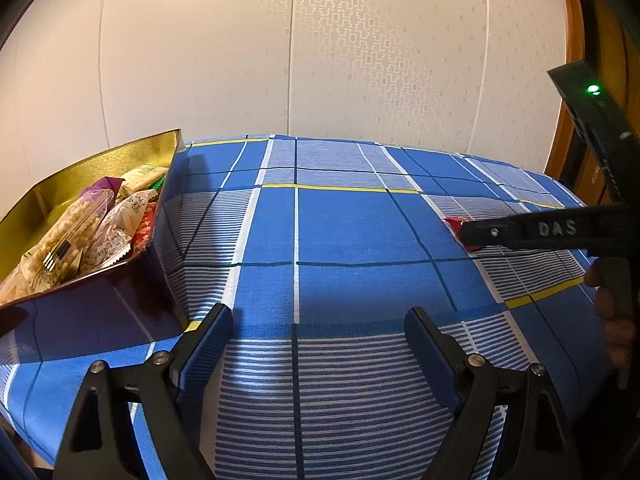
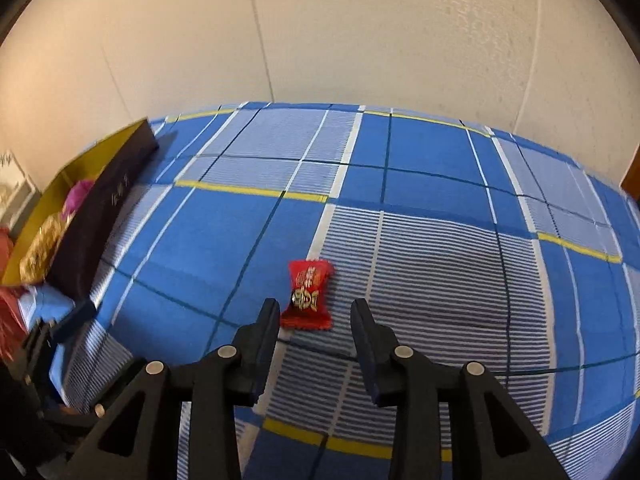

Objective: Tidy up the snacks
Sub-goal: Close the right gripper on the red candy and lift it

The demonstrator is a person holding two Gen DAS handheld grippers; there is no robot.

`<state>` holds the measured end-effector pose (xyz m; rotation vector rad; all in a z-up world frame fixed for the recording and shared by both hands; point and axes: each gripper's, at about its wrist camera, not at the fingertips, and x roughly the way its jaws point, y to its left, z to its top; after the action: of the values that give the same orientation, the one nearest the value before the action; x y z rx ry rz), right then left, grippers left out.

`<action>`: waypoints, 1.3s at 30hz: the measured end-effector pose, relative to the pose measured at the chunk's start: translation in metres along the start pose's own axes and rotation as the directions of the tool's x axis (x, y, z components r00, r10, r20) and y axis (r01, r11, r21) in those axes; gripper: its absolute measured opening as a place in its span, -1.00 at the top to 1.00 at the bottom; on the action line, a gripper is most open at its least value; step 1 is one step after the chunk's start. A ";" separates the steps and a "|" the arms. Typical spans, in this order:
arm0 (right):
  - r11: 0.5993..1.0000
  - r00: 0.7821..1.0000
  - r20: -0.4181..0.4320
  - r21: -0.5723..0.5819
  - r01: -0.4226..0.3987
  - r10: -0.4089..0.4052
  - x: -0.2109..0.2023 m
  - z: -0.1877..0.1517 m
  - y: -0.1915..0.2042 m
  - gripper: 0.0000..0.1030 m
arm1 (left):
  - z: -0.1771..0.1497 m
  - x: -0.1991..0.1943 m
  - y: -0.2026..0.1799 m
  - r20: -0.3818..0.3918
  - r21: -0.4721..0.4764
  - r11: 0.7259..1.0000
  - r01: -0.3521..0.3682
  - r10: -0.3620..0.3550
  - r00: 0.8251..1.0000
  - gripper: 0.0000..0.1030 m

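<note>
Blue plaid cloth point(image 2: 420, 184) covers the desk before a cream wall point(image 1: 320, 48). At left, one gold-lined tin point(image 1: 100, 164) holds several snack packets point(image 1: 80, 232). Left gripper point(image 1: 318, 332) gapes wide, empty. One red candy point(image 2: 307, 294) lies lower centre, just ahead of the right gripper point(image 2: 314, 316), partly open, gripping nothing.
</note>
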<state>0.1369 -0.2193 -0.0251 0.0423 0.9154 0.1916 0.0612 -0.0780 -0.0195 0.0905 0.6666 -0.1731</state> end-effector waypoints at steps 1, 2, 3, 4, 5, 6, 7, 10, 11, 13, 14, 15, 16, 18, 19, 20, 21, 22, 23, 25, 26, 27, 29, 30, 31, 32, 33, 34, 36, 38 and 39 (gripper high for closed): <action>1.000 1.000 0.002 0.012 -0.004 0.004 0.002 0.001 0.000 0.28 | 0.000 0.000 0.000 0.000 0.001 1.000 0.001 -0.001 1.000 -0.72; 1.000 1.000 0.004 0.022 -0.008 0.008 0.004 0.002 0.000 0.28 | 0.000 0.000 0.001 -0.001 0.001 1.000 0.003 -0.003 1.000 -0.72; 0.999 1.000 0.002 0.031 -0.009 0.009 0.006 0.003 0.000 0.28 | 0.000 0.000 0.002 -0.002 0.001 1.000 0.007 -0.007 1.000 -0.72; 1.000 1.000 0.011 0.029 0.000 0.000 0.007 0.003 0.002 0.36 | 0.000 -0.001 0.003 -0.003 0.000 1.000 0.010 -0.010 1.000 -0.72; 1.000 1.000 0.014 0.024 0.009 -0.010 0.009 0.003 0.003 0.44 | 0.001 -0.001 0.003 -0.003 -0.002 1.000 0.012 -0.012 1.000 -0.72; 0.999 0.999 0.021 0.014 0.030 -0.031 0.009 0.003 0.005 0.57 | 0.001 -0.001 0.003 -0.003 -0.003 1.000 0.013 -0.013 1.000 -0.72; 0.999 0.998 0.029 -0.003 0.049 -0.049 0.010 0.001 0.007 0.57 | 0.001 -0.001 0.004 -0.004 -0.003 1.000 0.014 -0.014 1.000 -0.72; 0.993 0.994 0.060 -0.074 0.096 -0.091 0.010 -0.004 0.015 0.58 | 0.001 -0.001 0.002 -0.004 -0.008 1.000 0.010 -0.010 1.000 -0.72; 0.991 0.993 0.070 -0.085 0.104 -0.098 0.010 -0.005 0.016 0.58 | 0.001 -0.001 0.002 -0.004 -0.009 1.000 0.009 -0.009 1.000 -0.73; 0.993 0.993 0.080 -0.071 0.090 -0.084 0.010 -0.006 0.013 0.57 | 0.001 -0.002 0.002 -0.005 -0.006 1.000 0.008 -0.008 1.000 -0.73; 0.994 0.993 0.085 -0.072 0.088 -0.082 0.009 -0.006 0.012 0.57 | 0.000 -0.002 0.002 -0.005 -0.003 1.000 0.007 -0.007 1.000 -0.73; 0.993 0.992 0.090 -0.075 0.090 -0.083 0.009 -0.006 0.012 0.57 | 0.000 -0.002 0.002 -0.006 0.001 1.000 0.007 -0.007 1.000 -0.73; 0.993 0.992 0.096 -0.078 0.093 -0.085 0.009 -0.007 0.013 0.57 | 0.000 -0.002 0.002 -0.007 0.002 1.000 0.007 -0.007 1.000 -0.73; 0.993 0.991 0.101 -0.074 0.094 -0.086 0.008 -0.007 0.013 0.57 | 0.000 -0.003 0.003 -0.014 0.001 1.000 0.012 -0.012 1.000 -0.74; 0.993 0.991 0.102 -0.067 0.094 -0.087 0.008 -0.007 0.012 0.57 | 0.001 -0.003 0.003 -0.018 -0.002 1.000 0.013 -0.013 1.000 -0.75; 0.993 0.991 0.104 -0.065 0.095 -0.088 0.007 -0.007 0.013 0.57 | 0.001 -0.002 0.003 -0.023 -0.001 1.000 0.013 -0.013 1.000 -0.75; 0.993 0.990 0.105 -0.065 0.098 -0.091 0.007 -0.007 0.014 0.57 | 0.002 -0.002 0.003 -0.028 -0.001 1.000 0.012 -0.012 1.000 -0.76; 0.993 0.990 0.106 -0.064 0.101 -0.094 0.007 -0.007 0.014 0.57 | 0.002 -0.003 0.003 -0.033 -0.003 1.000 0.014 -0.014 0.999 -0.76; 0.993 0.990 0.107 -0.063 0.103 -0.096 0.007 -0.007 0.014 0.57 | 0.002 -0.003 0.003 -0.035 -0.004 1.000 0.018 -0.018 0.999 -0.78; 0.993 0.989 0.108 -0.063 0.105 -0.098 0.007 -0.007 0.014 0.57 | 0.003 -0.003 0.004 -0.040 -0.006 1.000 0.020 -0.020 0.999 -0.78; 0.993 0.989 0.108 -0.062 0.104 -0.097 0.007 -0.007 0.014 0.57 | 0.003 -0.003 0.004 -0.043 -0.008 1.000 0.021 -0.021 0.999 -0.78; 0.993 0.989 0.108 -0.063 0.105 -0.098 0.007 -0.007 0.014 0.57 | 0.003 -0.004 0.005 -0.046 -0.012 1.000 0.024 -0.025 0.999 -0.78; 0.992 0.989 0.108 -0.064 0.106 -0.099 0.007 -0.007 0.014 0.57 | 0.004 -0.005 0.007 -0.056 -0.032 0.999 0.033 -0.034 0.998 -0.78; 0.992 0.989 0.108 -0.064 0.107 -0.100 0.007 -0.007 0.015 0.57 | 0.004 -0.006 0.007 -0.058 -0.043 0.998 0.036 -0.038 0.998 -0.79; 0.992 0.989 0.108 -0.063 0.108 -0.100 0.007 -0.007 0.015 0.57 | 0.004 -0.007 0.008 -0.060 -0.056 0.998 0.042 -0.045 0.997 -0.79; 0.992 0.989 0.108 -0.064 0.107 -0.100 0.007 -0.007 0.014 0.57 | 0.004 -0.007 0.008 -0.061 -0.062 0.997 0.044 -0.048 0.997 -0.79; 0.992 0.989 0.109 -0.063 0.110 -0.102 0.007 -0.007 0.015 0.57 | 0.004 -0.008 0.009 -0.062 -0.064 0.997 0.045 -0.049 0.997 -0.79; 0.992 0.988 0.110 -0.062 0.112 -0.105 0.007 -0.007 0.015 0.57 | 0.003 -0.009 0.009 -0.064 -0.064 0.997 0.043 -0.047 0.997 -0.79; 0.991 0.988 0.111 -0.064 0.118 -0.111 0.007 -0.007 0.016 0.57 | 0.002 -0.011 0.010 -0.067 -0.074 0.996 0.042 -0.047 0.997 -0.79; 0.990 0.987 0.113 -0.063 0.124 -0.116 0.006 -0.007 0.017 0.57 | 0.001 -0.014 0.012 -0.068 -0.091 0.995 0.049 -0.056 0.996 -0.79; 0.990 0.986 0.115 -0.061 0.126 -0.119 0.006 -0.008 0.017 0.57 | 0.001 -0.016 0.013 -0.068 -0.103 0.993 0.052 -0.059 0.996 -0.79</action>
<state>0.1319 -0.2017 -0.0326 -0.0661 0.7972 0.1050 0.0519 -0.0628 -0.0087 -0.0190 0.7484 -0.1900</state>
